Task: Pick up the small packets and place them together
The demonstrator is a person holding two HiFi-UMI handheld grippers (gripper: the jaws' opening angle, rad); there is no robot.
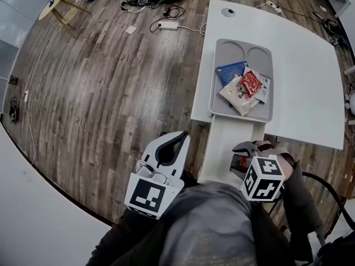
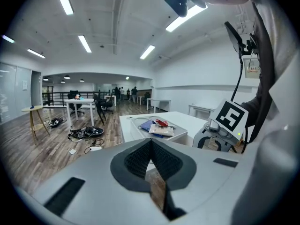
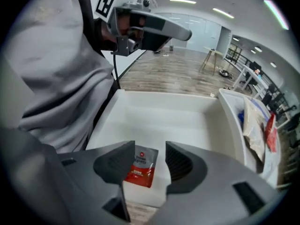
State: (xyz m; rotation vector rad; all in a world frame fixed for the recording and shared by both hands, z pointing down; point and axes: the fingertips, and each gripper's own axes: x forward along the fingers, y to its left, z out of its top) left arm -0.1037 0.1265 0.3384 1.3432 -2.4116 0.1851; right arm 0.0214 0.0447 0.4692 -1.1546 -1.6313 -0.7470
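Small packets (image 1: 244,86) in two spots. Left gripper (image 1: 181,137) over wood floor (image 1: 111,82) — jaws pressed together, empty. Right gripper (image 3: 151,154) above white table ledge (image 3: 159,116), jaws spread — red-and-white packet (image 3: 139,168) lies flat between them. Further right, grey tray (image 1: 226,51) holds rest, heaped.

The floor (image 1: 111,93) is grey-brown wood planking with plain grain and a dull finish. The table (image 1: 299,82) is smooth matt white, and the tray (image 1: 233,53) on it is smooth grey plastic. The packets (image 1: 244,87) look like thin, crinkled, faintly glossy film, as does the red-and-white packet (image 3: 139,168). The right gripper (image 3: 150,149) has a matt grey plastic shell and dark, finely ribbed pads (image 3: 179,163), and the garment (image 3: 56,78) beside it is soft grey cloth.
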